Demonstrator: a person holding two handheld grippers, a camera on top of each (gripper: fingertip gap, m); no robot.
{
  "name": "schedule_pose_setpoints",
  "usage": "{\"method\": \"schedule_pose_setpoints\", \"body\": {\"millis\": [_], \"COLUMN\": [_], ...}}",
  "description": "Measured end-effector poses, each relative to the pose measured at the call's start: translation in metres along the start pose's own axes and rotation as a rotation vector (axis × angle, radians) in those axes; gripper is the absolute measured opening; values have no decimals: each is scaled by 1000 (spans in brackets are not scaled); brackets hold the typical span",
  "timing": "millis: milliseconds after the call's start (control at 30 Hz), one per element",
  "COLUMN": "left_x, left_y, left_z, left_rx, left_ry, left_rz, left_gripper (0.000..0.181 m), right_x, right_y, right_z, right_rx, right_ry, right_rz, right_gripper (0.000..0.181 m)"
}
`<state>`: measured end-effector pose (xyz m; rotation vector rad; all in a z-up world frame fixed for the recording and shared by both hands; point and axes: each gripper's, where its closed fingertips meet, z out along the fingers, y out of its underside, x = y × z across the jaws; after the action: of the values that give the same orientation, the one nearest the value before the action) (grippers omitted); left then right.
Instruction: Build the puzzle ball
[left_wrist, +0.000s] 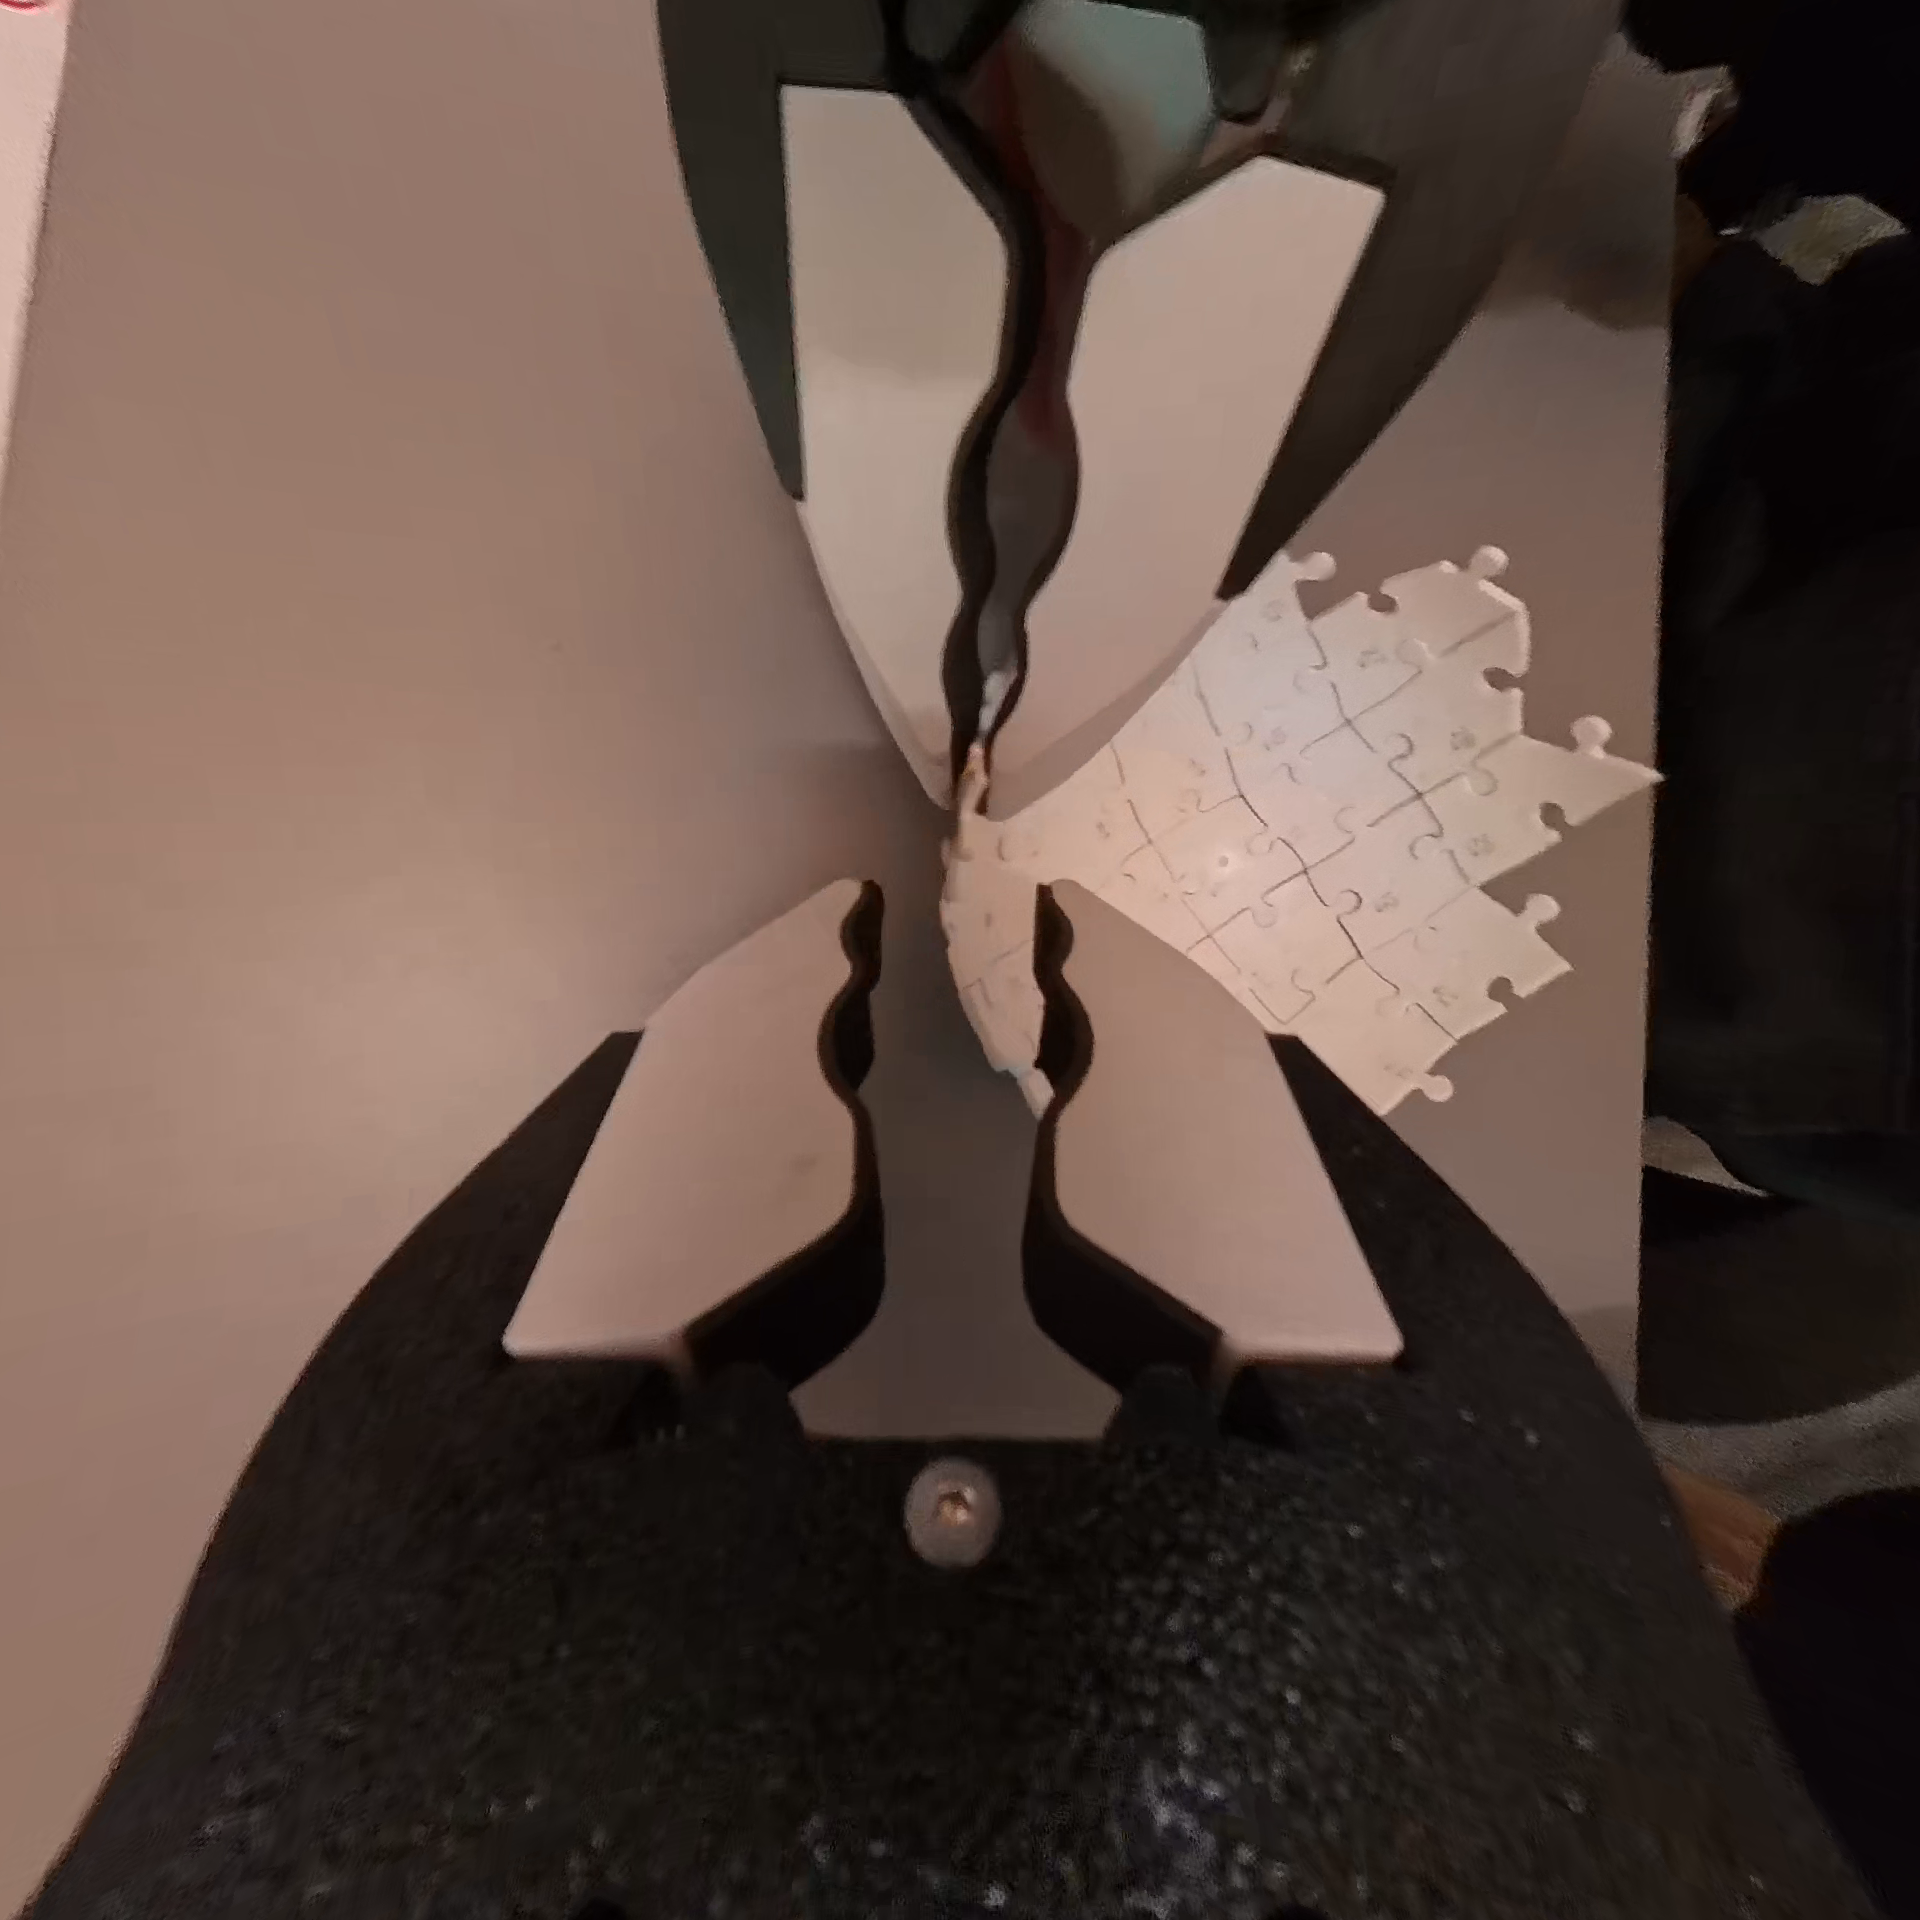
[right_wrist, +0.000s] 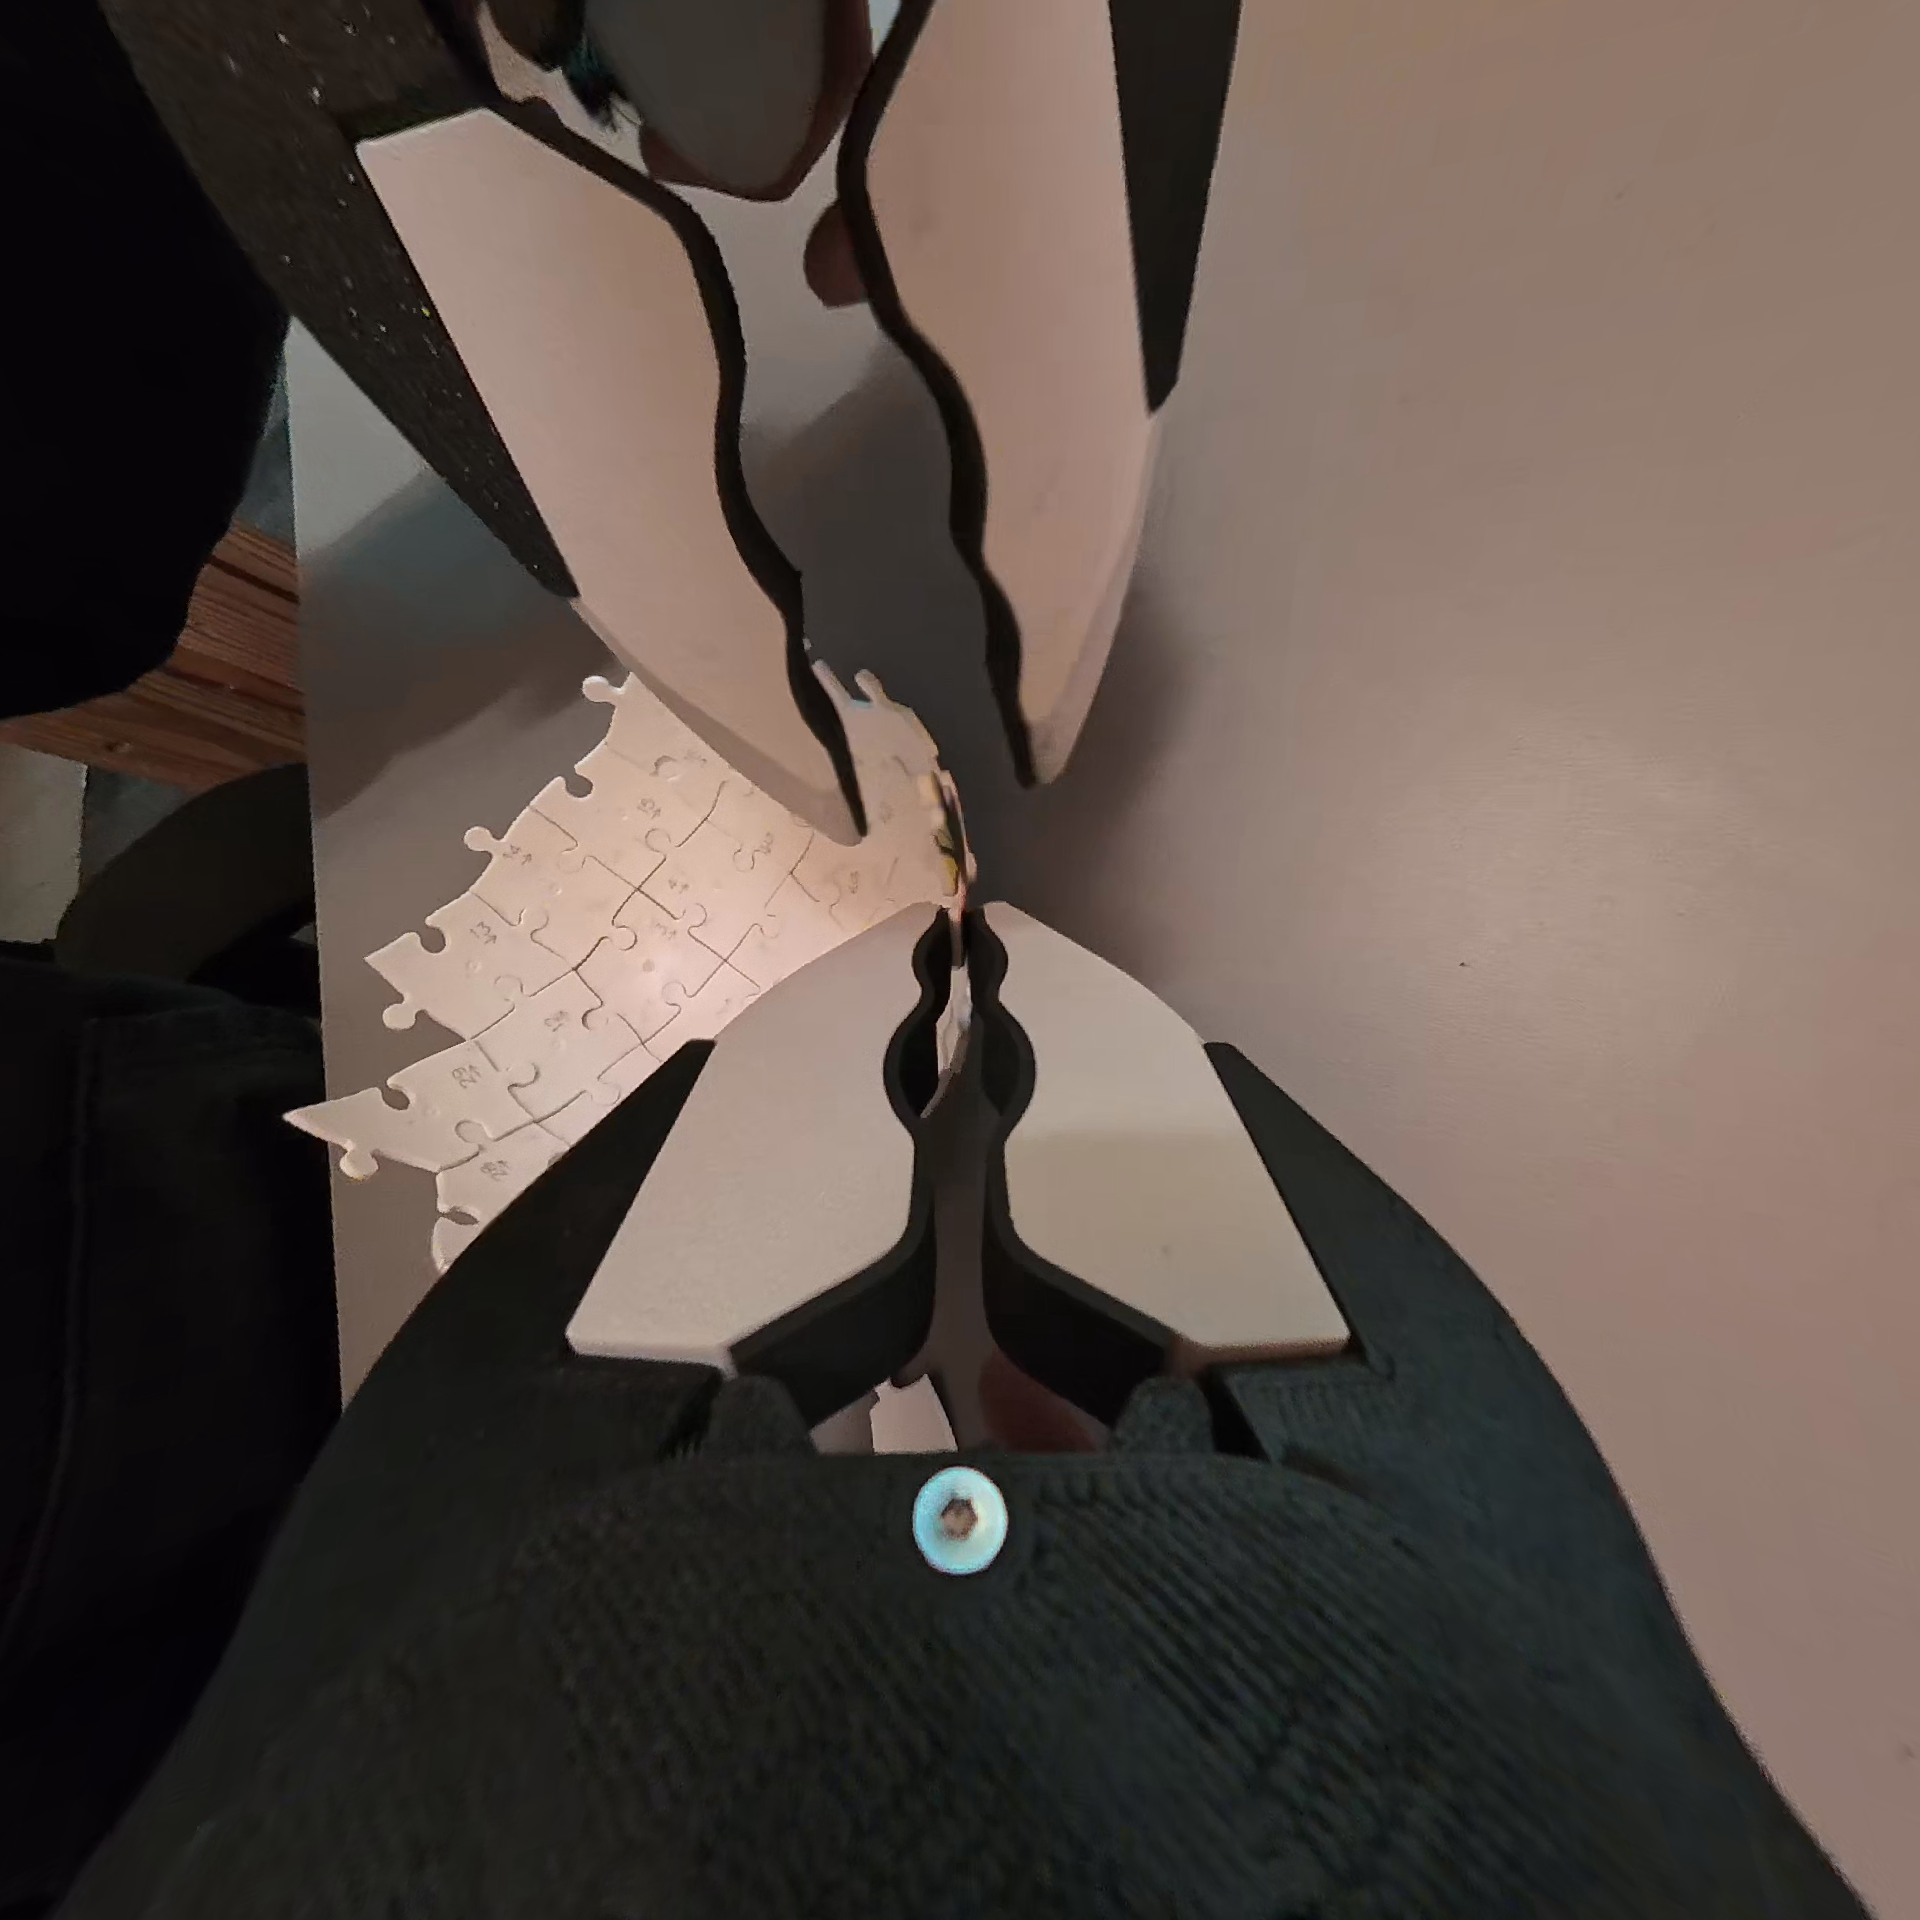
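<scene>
A curved white sheet of joined puzzle pieces (left_wrist: 1299, 831), its numbered back side showing, is held above the table. It also shows in the right wrist view (right_wrist: 623, 935). My right gripper (right_wrist: 961, 920) is shut on the sheet's narrow end; in the left wrist view it (left_wrist: 971, 790) comes down from the top. My left gripper (left_wrist: 954, 894) is open, its two fingers on either side of the same end of the sheet and apart from it. In the right wrist view it (right_wrist: 940, 800) reaches in from the top, one finger over the sheet.
The white table (left_wrist: 312, 727) lies under both grippers and also shows in the right wrist view (right_wrist: 1455, 727). Its edge runs just past the sheet's free end. Beyond the edge are dark clothing (left_wrist: 1787, 727) and a strip of wooden floor (right_wrist: 239, 644). Both grippers' tips are close together, under 4 cm apart.
</scene>
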<state>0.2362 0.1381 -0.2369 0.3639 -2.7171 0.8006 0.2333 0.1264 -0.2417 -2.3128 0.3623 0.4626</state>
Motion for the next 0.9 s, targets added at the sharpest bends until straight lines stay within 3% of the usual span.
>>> {"method": "schedule_pose_setpoints", "body": {"millis": [167, 500, 900], "left_x": [6, 3, -2], "left_y": [-1, 3, -9], "left_z": [4, 7, 8], "left_rx": [42, 34, 70], "left_ry": [103, 116, 119], "left_rz": [-11, -38, -42], "left_gripper": [18, 9, 14], "right_x": [1, 0, 0], "right_y": [1, 5, 6], "right_z": [0, 1, 3], "right_rx": [6, -8, -17], "right_ry": [4, -24, -30], "right_rz": [22, 99, 131], "right_gripper": [3, 3, 3]}}
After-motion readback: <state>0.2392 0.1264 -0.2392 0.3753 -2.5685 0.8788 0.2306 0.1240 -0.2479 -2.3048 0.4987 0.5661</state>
